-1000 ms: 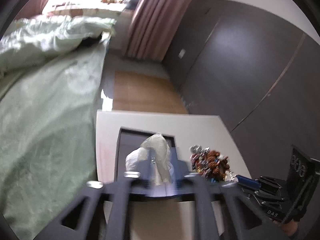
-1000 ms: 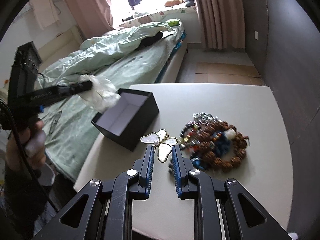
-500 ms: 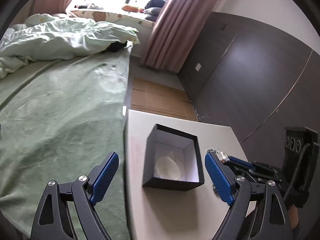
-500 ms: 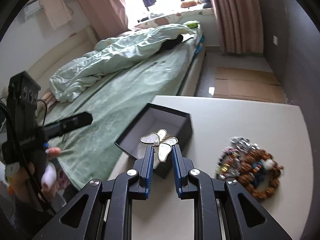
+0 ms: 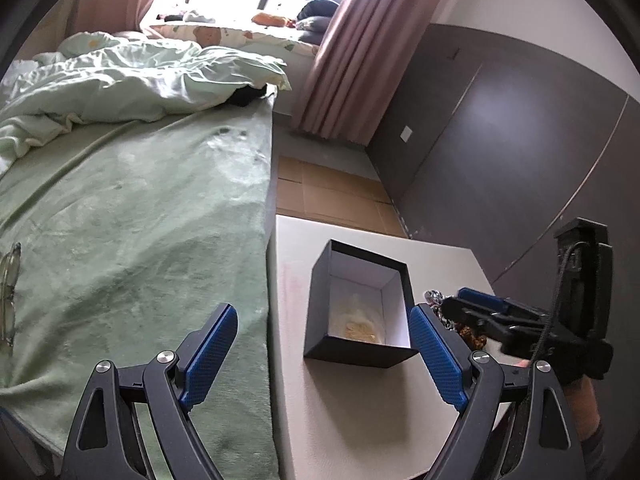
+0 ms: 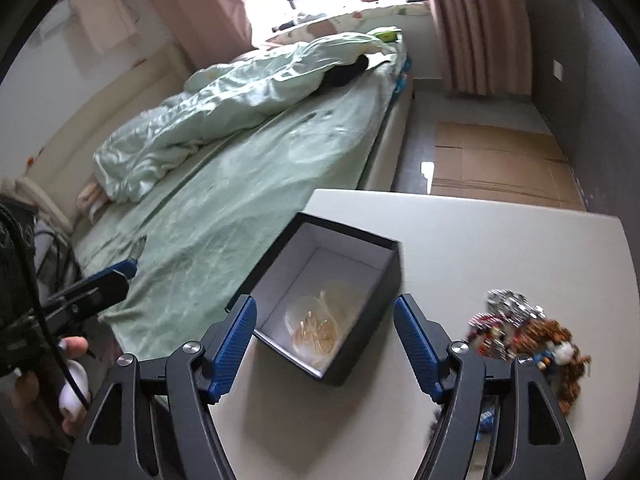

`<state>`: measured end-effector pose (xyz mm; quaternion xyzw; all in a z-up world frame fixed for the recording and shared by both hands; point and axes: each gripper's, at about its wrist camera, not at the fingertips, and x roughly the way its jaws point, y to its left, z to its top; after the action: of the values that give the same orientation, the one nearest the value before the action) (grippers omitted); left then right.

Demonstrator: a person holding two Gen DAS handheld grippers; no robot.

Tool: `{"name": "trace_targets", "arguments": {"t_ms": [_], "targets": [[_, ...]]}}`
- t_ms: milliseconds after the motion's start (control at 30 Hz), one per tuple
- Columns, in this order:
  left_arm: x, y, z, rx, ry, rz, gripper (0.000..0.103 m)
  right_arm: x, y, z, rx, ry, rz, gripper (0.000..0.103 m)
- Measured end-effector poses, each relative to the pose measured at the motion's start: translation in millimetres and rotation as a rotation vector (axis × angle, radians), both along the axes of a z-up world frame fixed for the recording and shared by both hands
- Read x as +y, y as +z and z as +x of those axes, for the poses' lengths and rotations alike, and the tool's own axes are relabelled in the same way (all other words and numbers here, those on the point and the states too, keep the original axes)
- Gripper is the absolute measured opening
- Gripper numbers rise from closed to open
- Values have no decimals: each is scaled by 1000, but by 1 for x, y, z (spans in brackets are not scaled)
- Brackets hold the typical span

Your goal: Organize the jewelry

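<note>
A black box point(image 6: 360, 344) with a white inside stands open on the pale table point(image 6: 480, 240). A crumpled clear bag and a gold piece point(image 6: 316, 330) lie on its floor. My right gripper point(image 6: 324, 340) hangs just above the box's near side, jaws opening, nothing between the pads. A heap of beaded bracelets point(image 6: 528, 340) lies to its right. In the left wrist view the box point(image 5: 352, 354) sits between and beyond the spread fingers of my open, empty left gripper point(image 5: 324, 354). The right gripper point(image 5: 480, 312) hides most of the heap there.
A bed with a green blanket point(image 5: 140, 220) runs along the table's left edge, with glasses point(image 5: 8, 280) on it. Flattened cardboard point(image 6: 500, 160) covers the floor beyond the table. A dark wall stands to the right. A hand point(image 6: 72, 360) holds the left gripper point(image 6: 108, 280) over the bed.
The left gripper let the clear bag fall into the box, opened wide and drew back. The right gripper carried the butterfly piece over the box and opened; the piece has left its fingers.
</note>
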<state>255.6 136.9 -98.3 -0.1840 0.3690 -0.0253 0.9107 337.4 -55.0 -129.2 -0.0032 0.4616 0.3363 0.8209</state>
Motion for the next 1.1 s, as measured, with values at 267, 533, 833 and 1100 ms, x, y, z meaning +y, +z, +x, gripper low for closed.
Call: {"name": "trace_targets", "arguments": {"t_ms": [267,533,833,1100], "targets": [[-34,-5,13,24,-75,12,89,-61,15,-8,-18,-116,4,71],[-71,-5,22,21,-142,15,89,-115,10,-17,3,-215,-20,71],[-110,-3,24,-9,-235,13,89,-155,2,-24,17,-276,7,71],[-149,-14,24,8,-315,44,79,-187,-11,-33,37,-321,20,71]]}}
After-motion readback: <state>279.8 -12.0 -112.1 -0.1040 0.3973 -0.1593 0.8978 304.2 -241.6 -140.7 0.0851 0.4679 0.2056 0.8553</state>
